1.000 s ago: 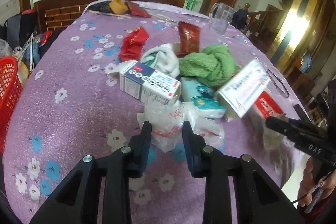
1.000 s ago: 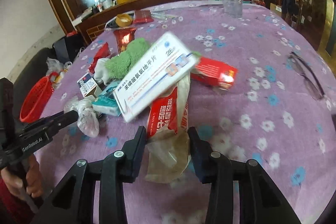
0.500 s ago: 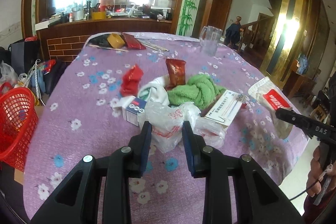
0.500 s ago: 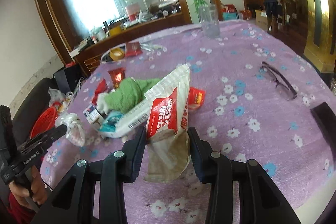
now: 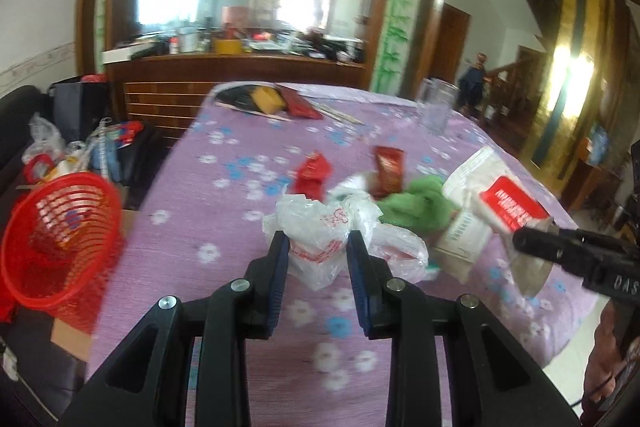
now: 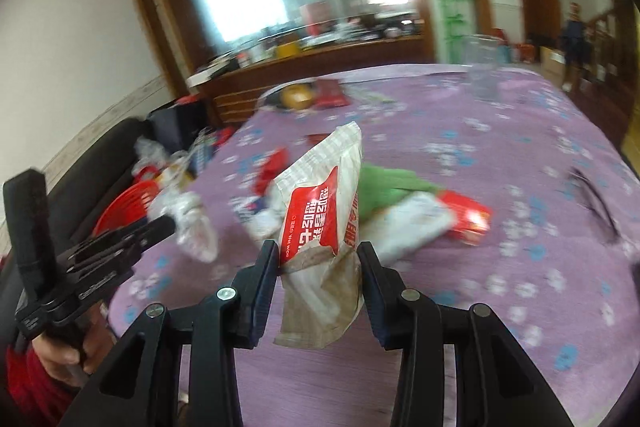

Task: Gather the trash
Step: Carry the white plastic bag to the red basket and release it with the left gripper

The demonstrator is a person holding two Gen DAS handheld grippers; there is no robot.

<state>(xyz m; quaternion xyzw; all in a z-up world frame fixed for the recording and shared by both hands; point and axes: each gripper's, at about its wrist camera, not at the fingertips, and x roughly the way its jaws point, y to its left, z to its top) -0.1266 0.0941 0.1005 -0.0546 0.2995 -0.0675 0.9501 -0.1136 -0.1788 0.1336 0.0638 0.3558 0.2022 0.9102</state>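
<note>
Two pieces are lifted: our left tongs point(image 5: 316, 255) pinch a plastic bag point(image 5: 320, 235), our right tongs point(image 6: 318, 263) pinch a wet-wipe packet point(image 6: 324, 223), while wrappers point(image 5: 312, 173) beyond them and the red basket point(image 5: 60, 235) to the left wait.

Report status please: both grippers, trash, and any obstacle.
Left gripper shut on crumpled clear plastic bag. Right gripper shut on red-and-white wet-wipe packet. Red mesh basket beside table, nothing blocking.
</note>
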